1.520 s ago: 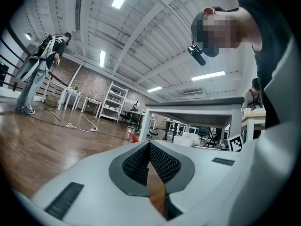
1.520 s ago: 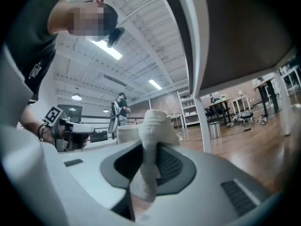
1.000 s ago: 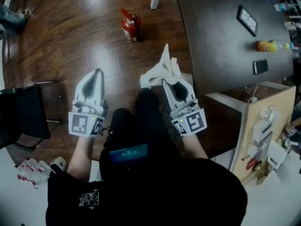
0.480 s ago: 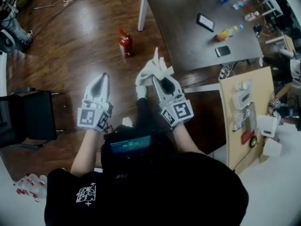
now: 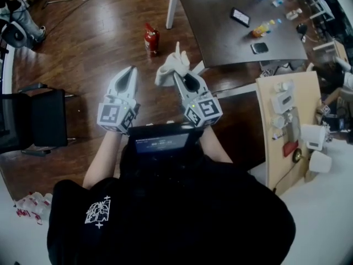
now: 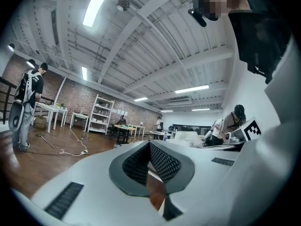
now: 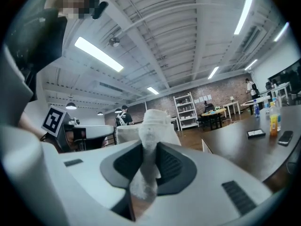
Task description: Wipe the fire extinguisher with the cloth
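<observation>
Head view: cloth in right gripper

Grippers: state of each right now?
Left gripper: closed, nothing between the jaws.
Right gripper: closed on the cloth.

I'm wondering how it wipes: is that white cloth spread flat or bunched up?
Bunched up. The white cloth is pinched between the jaws of the right hand-held gripper, its crumpled loose end sticking out beyond them.
</observation>
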Tool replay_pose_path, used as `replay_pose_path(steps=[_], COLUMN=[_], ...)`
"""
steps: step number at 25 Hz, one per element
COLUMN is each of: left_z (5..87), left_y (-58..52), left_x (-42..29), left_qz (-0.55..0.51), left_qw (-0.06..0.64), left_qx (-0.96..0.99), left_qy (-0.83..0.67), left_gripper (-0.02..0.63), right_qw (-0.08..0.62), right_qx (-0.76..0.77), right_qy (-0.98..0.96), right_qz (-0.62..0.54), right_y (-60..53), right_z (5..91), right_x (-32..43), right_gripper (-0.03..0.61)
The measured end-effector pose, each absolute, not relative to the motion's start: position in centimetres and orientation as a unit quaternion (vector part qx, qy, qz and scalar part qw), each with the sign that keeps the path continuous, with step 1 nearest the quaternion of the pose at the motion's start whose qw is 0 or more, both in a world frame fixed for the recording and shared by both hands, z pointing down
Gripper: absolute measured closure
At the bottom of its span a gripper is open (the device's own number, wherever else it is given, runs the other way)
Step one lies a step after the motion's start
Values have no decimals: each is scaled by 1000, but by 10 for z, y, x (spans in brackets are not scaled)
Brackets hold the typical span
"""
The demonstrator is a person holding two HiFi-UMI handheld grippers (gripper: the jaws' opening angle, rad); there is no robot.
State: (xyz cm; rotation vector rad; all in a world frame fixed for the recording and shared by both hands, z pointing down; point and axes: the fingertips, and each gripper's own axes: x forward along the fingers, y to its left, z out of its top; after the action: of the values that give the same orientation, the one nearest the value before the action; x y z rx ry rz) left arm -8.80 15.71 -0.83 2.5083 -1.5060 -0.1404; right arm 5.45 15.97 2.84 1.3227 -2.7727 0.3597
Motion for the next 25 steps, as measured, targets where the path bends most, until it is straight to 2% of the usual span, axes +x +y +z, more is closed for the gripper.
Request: replay_pose_path(steps=[14, 25], left_z=[-25, -30], left_y=[167, 170], left_x=[-41, -40], left_qz=[-50, -48], left_qw=[103, 96], left_qx=[853, 850], left_qy=[-510, -516], left_gripper=[612, 612], right_qw=[-8, -10], right_qx=[401, 396], right_qy=[-909, -912], right_qz=[112, 107], right_y=[169, 171], right_z=[3, 1], right_x=[76, 77], right_gripper=[483, 483])
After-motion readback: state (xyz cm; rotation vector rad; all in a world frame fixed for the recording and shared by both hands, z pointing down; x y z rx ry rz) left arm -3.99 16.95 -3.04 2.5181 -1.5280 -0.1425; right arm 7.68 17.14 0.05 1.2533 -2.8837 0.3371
